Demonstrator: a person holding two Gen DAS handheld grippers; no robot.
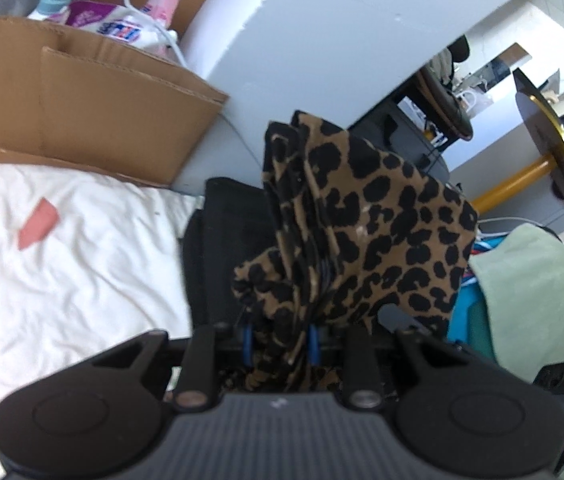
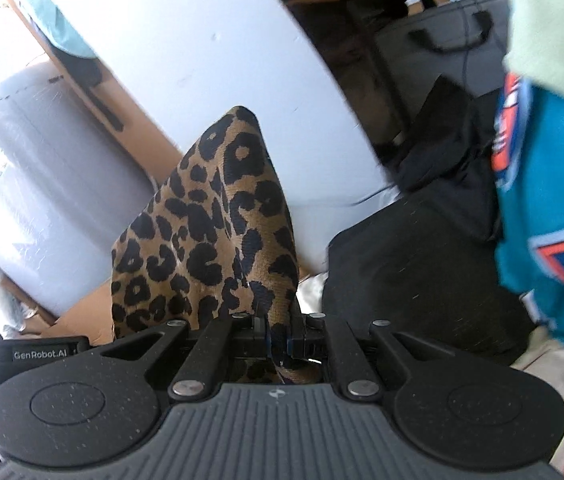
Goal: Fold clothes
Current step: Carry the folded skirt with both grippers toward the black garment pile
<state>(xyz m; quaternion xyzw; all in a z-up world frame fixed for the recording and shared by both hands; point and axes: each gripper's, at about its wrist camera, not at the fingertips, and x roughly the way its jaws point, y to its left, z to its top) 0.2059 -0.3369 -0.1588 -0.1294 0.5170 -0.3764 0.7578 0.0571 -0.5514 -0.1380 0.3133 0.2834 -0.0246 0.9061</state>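
Observation:
A leopard-print garment (image 1: pixel 366 216) stands up bunched in front of my left gripper (image 1: pixel 279 346), which is shut on its gathered folds between blue-edged pads. In the right wrist view the same leopard-print garment (image 2: pixel 209 232) rises in a peak from my right gripper (image 2: pixel 277 340), which is shut on a thin edge of it. Both grippers hold the cloth lifted above the surface. A black garment (image 1: pixel 221 240) lies behind and under it, also visible as the black garment (image 2: pixel 410 272) on the right.
A white sheet (image 1: pixel 65 264) covers the surface at left, with a pink tag (image 1: pixel 37 224) on it. A cardboard box (image 1: pixel 81 108) holds detergent bottles. A pale green cloth (image 1: pixel 534 292) and a teal jersey (image 2: pixel 554 208) lie at right. A white pillar (image 2: pixel 209 60) stands behind.

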